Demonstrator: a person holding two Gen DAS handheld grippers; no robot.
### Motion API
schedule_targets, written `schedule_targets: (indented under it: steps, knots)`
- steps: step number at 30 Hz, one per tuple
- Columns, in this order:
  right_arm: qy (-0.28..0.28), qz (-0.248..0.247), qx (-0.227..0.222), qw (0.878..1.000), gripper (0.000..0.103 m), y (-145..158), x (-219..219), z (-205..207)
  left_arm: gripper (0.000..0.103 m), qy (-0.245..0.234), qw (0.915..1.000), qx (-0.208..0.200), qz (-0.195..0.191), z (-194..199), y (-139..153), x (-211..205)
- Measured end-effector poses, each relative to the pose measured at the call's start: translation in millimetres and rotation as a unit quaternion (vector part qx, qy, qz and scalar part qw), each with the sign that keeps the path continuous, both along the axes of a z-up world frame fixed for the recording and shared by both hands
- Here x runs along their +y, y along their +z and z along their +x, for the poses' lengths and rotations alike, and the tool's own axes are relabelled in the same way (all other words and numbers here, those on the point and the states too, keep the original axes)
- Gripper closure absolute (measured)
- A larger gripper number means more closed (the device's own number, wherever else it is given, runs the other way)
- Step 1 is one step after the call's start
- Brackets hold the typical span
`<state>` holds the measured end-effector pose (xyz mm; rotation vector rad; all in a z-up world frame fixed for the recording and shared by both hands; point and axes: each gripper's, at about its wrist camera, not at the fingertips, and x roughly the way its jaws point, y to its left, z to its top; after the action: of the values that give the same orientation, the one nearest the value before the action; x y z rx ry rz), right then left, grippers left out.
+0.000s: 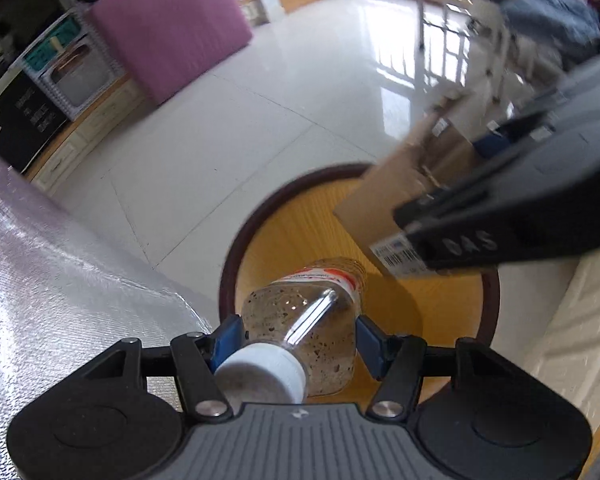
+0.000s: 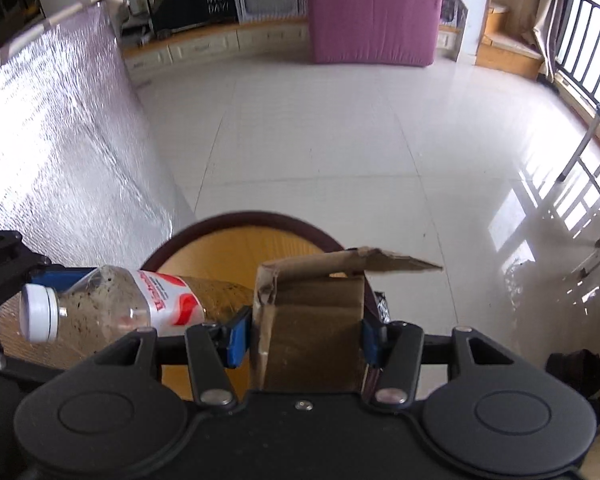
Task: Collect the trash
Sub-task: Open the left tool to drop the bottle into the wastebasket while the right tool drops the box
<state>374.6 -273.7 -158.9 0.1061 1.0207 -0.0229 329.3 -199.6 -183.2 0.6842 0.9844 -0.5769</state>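
Observation:
My left gripper (image 1: 296, 338) is shut on a dirty clear plastic bottle (image 1: 312, 312) with a white cap and a red-and-white label, its cap end toward the camera. The bottle hangs over the mouth of a round bin (image 1: 300, 236) with a dark brown rim and yellow inside. In the right wrist view my right gripper (image 2: 304, 338) is shut on a brown cardboard box (image 2: 312, 340) with a torn open flap, held above the same bin (image 2: 236, 248). The bottle (image 2: 140, 308) shows at the left of that view. The box (image 1: 396, 200) and right gripper appear at the upper right of the left wrist view.
A silver foil-like sheet (image 2: 60, 160) slopes down to the left of the bin. White glossy floor tiles (image 2: 320, 140) stretch ahead. A purple upholstered block (image 2: 374, 12) and low cabinets (image 2: 204, 44) stand at the far wall. Window bars (image 2: 588, 32) and a folding rack (image 2: 592, 184) are at the right.

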Motion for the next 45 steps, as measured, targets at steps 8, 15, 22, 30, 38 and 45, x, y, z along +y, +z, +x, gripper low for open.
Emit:
schedule_targets:
  steps: [8, 15, 22, 30, 38, 45]
  knots:
    - [0.005, -0.001, 0.023, 1.0, 0.05, -15, 2, 10, 0.042, -0.037, 0.9982, 0.01, 0.045, -6, -19, -3]
    - [0.011, 0.016, 0.05, 0.999, 0.05, -26, 8, 22, 0.042, -0.078, 0.9942, 0.006, 0.074, -15, -27, -10]
    - [0.015, 0.029, 0.064, 0.997, 0.05, -29, 13, 28, 0.042, -0.089, 0.9927, 0.004, 0.081, -21, -33, -12]
    - [-0.005, 0.067, 0.069, 0.995, 0.043, -28, -1, 27, 0.038, -0.057, 0.9967, 0.02, 0.053, -7, -28, -8]
    - [-0.033, 0.1, 0.069, 0.992, 0.034, -30, -16, 25, 0.02, -0.036, 0.9982, 0.042, 0.023, 1, -21, -3]
    - [-0.03, 0.119, 0.057, 0.991, 0.027, -23, -20, 25, 0.018, -0.008, 0.9978, 0.066, 0.003, 6, -18, 2]
